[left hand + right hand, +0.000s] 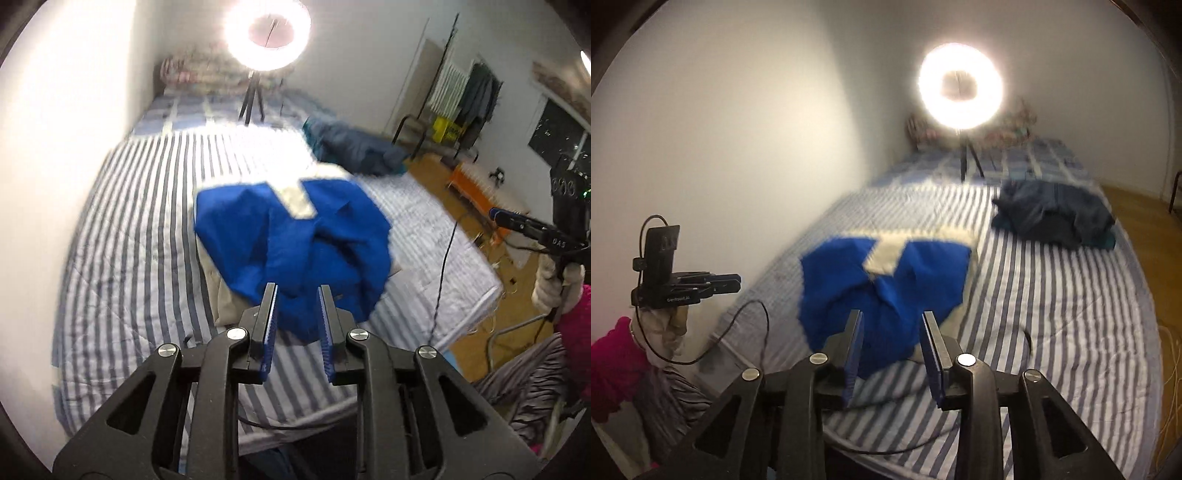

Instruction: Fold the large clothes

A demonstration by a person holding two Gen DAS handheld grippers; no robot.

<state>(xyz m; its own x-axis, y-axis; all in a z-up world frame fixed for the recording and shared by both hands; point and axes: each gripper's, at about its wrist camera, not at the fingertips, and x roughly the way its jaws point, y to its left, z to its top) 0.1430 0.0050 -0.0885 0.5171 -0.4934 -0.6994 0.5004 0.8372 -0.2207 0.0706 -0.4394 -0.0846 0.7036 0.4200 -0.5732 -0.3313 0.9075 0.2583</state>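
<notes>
Both grippers' fingers (pixel 328 314) (pixel 932 339) apart, empty, above blue garment (pixel 295 236) on striped bed (pixel 129 240).

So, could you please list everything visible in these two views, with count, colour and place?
garment: one, blue with cream panels, bunched mid-bed
dark clothes pile: one, navy, far right side of bed
bed cover: one, blue-and-white striped
ring light: one, white, on a tripod at the bed's far end
clothes rack: one, holding grey clothes, by the far wall
floor: orange-brown wood, right of bed
left gripper: black, blue pads, open, nothing between
right gripper: black, blue pads, open, nothing between
sleeve: pink
</notes>
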